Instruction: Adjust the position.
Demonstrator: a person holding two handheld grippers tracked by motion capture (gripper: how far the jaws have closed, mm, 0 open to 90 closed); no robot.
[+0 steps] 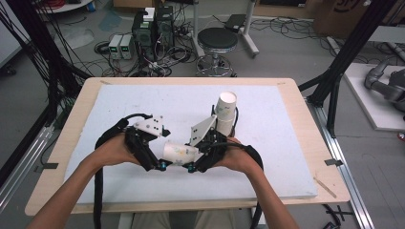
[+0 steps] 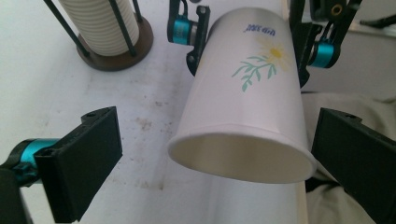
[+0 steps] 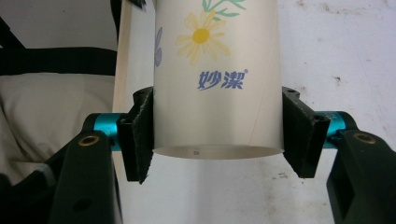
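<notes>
Paper cup (image 2: 243,102) clamped at its base by right claw (image 3: 217,140), mouth between spread left claw (image 2: 215,163); could crumple or slip if squeezed harder.

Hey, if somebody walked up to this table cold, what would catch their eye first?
Probably the white paper cup with its yellow daisy print, held on its side near the table's front edge, the right gripper clamped on its base end. The left gripper faces its open mouth, jaws wide apart and not touching it. Behind, a cup stack stands in a wire holder.
</notes>
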